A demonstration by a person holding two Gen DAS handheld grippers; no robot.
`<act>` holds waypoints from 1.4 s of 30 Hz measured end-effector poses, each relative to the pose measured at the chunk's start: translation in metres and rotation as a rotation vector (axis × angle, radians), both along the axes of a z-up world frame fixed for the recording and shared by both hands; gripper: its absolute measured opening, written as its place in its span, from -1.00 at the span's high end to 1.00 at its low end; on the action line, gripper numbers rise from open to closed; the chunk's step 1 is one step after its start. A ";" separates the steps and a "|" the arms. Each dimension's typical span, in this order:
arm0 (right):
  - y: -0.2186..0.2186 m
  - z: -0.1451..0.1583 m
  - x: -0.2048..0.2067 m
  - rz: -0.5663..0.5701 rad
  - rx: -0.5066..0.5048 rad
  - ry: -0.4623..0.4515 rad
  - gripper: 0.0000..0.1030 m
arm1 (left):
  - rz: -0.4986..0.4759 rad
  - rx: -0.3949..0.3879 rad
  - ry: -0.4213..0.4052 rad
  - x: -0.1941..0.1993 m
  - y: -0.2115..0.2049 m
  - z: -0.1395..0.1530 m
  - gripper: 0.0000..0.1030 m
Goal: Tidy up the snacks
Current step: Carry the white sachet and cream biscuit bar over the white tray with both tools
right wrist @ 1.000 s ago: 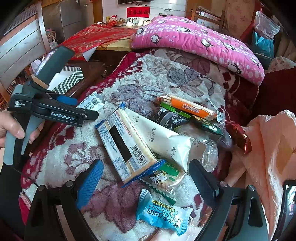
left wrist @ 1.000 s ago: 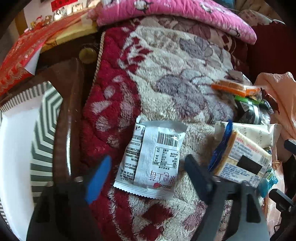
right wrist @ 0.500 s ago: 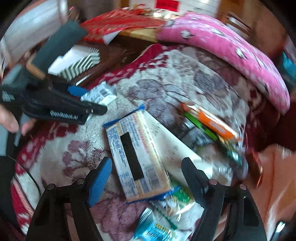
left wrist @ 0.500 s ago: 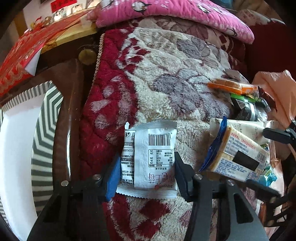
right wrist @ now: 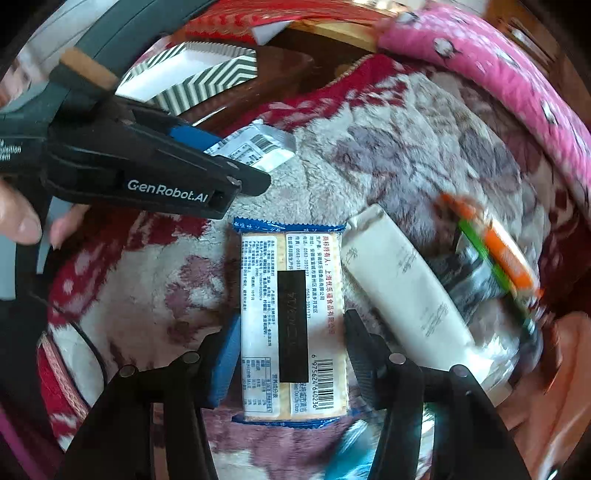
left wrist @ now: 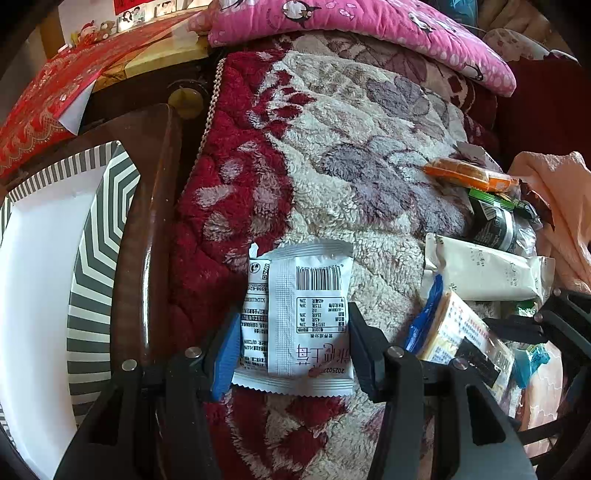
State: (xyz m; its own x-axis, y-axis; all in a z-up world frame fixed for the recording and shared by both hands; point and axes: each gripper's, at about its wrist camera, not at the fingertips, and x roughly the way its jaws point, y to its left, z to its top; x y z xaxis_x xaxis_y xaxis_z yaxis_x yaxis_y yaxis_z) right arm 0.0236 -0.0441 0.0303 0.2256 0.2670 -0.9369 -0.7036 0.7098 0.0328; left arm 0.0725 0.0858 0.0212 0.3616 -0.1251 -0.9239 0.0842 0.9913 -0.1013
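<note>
Over at the left a striped white box (left wrist: 40, 280) is sitting on a dark wooden stand (left wrist: 147, 206), just beside the red-and-cream floral fleece blanket (left wrist: 332, 155). The left gripper (left wrist: 291, 349) is pointing steeply down at the blanket, its blue and black fingers clamped on the two side edges of a white snack sachet (left wrist: 295, 317) lying flat near the blanket's red border; a barcode, a small nutrition table and red Chinese characters are showing on it, upside down. In the right wrist view a person's hand (right wrist: 22, 218) is gripping that tool's handle, whose side is reading "GenRobot.AI".

Further right, the right gripper (right wrist: 291, 360) is also pointing steeply down, its jaws having just been closing around a blue-edged cracker pack (right wrist: 293, 321); the fingers are standing at the pack's long sides, and I cannot tell whether they are pressing it. The pack is showing black and red Chinese print, a black bar down its middle and a barcode. Touching its right side, a cream wrapper (right wrist: 406, 288) is lying slanted, then a blurred green and orange bar (right wrist: 498, 251). A pink penguin-print cushion (left wrist: 369, 26) is lying along the blanket's far edge.
</note>
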 end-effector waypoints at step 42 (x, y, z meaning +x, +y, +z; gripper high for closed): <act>0.009 0.062 -0.022 -0.224 0.239 -0.096 -0.14 | 0.140 0.128 -0.166 -0.071 0.039 0.089 -0.01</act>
State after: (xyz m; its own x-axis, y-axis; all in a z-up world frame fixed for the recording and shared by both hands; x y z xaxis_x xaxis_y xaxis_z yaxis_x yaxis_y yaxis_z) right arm 0.0017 -0.0353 0.0921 0.3873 0.4102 -0.8257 -0.5392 0.8272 0.1580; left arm 0.0015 0.1246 0.1099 0.5152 0.0511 -0.8556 -0.0495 0.9983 0.0298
